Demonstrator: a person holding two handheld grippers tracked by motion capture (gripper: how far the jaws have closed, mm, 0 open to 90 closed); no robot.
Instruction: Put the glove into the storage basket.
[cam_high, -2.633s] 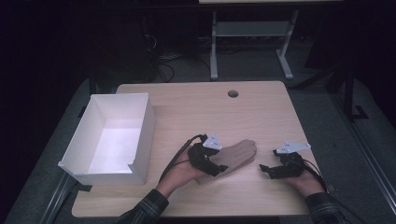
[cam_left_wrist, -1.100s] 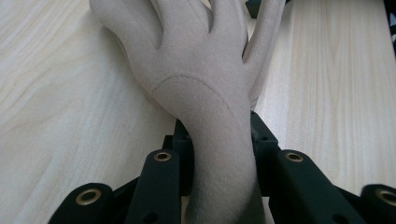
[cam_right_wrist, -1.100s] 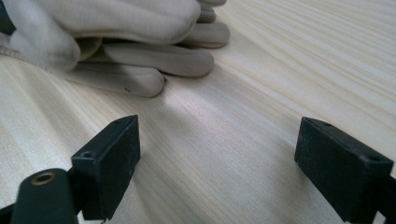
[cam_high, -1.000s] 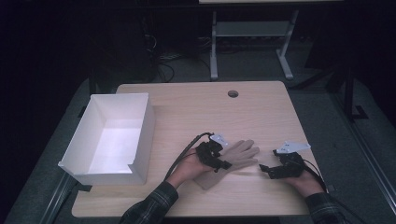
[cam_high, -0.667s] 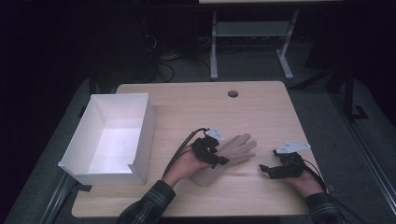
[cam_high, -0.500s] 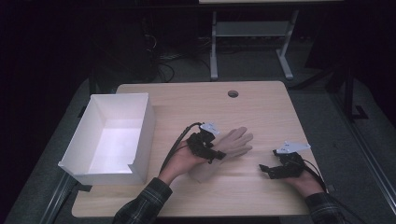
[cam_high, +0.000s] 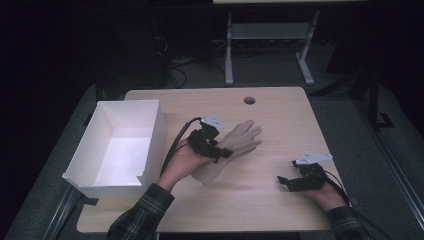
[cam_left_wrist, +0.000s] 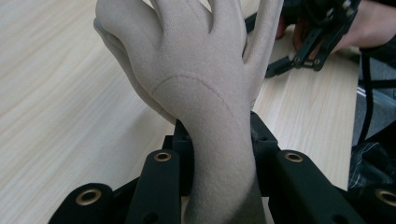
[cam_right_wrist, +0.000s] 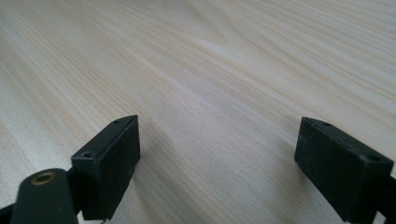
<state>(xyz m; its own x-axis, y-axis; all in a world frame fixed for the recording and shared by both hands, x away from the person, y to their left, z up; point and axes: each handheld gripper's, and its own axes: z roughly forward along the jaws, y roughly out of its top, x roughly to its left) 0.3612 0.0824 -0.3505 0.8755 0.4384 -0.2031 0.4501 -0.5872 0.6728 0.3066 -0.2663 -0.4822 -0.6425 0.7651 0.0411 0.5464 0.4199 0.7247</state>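
Left gripper (cam_high: 220, 150) sits at centre of the high view, clamped on a beige glove (cam_high: 235, 147). In the left gripper view the two black jaws pinch the glove (cam_left_wrist: 205, 93) at the wrist part, pads pressed against the fabric on both sides; the gripper (cam_left_wrist: 217, 135) itself comes up from the bottom edge. Glove fingers spread toward the top of that frame, thumb out to the upper left.

In the high view the glove lies slanted, fingers toward upper right, cuff end toward lower left beside the left hand (cam_high: 182, 162). Whether the cuff touches the table (cam_high: 280, 115) or hangs just above it, can't tell from here (a shadow under it, nothing more).

Right gripper (cam_high: 287, 182) is at lower right of the high view, low over the table, held by the right hand (cam_high: 327, 192). Its jaws are spread wide with nothing between them: the right gripper view shows bare wood grain (cam_right_wrist: 210, 70) in the gap, gripper (cam_right_wrist: 217, 163) at the bottom edge. It's well apart from the glove.

White box (cam_high: 85, 160) stands at the left of the table, open on top, near the left forearm. Small round hole (cam_high: 249, 100) in the tabletop, upper centre.
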